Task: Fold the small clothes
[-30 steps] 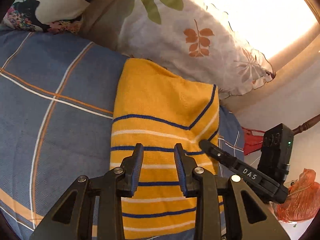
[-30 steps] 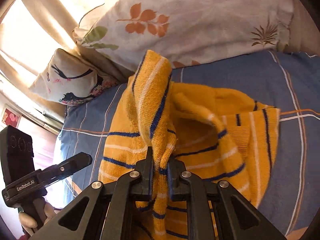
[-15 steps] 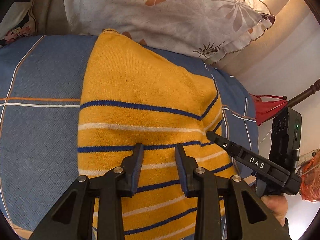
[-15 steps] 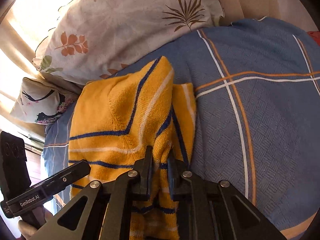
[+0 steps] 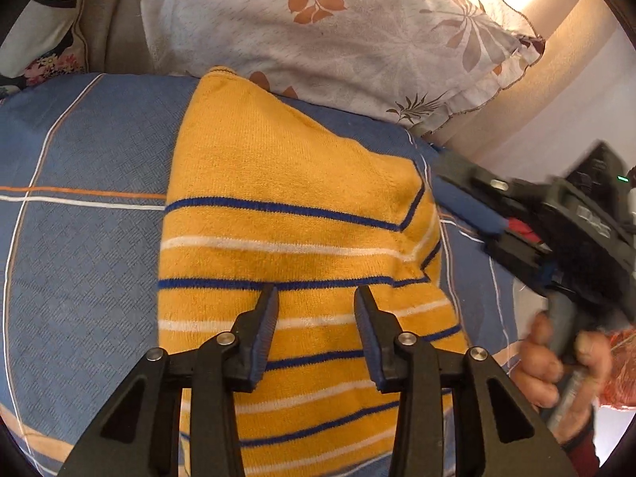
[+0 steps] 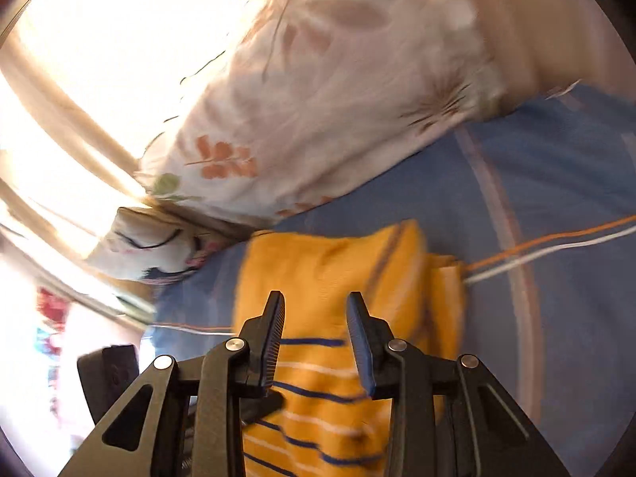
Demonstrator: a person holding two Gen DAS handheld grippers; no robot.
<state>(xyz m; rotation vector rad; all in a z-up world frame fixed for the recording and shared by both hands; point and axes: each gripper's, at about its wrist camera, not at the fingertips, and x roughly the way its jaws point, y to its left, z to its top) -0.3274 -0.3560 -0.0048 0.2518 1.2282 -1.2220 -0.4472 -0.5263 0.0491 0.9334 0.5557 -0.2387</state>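
We are holding both claws, left claw (image 5: 316, 308) and right claw (image 6: 316, 314), wide open and empty above the folded yellow knitted sweater with blue and white stripes (image 5: 286, 214), lying on the blue checked bed cover (image 5: 79, 262).

Your right gripper (image 5: 469, 206) smears across the left wrist view, so its lettering is unreadable and its fingers (dark streaks) cannot be told apart; your hand (image 5: 556, 361) under it is blurred too and cut by the frame's edge; the yellow sweater (image 5: 286, 214) runs beneath your left gripper (image 5: 316, 312), its near hem hidden; in the right wrist view the leaf-print pillow (image 6: 338, 111) and blue bedspread (image 6: 556, 278) blur, and the window washes to white.
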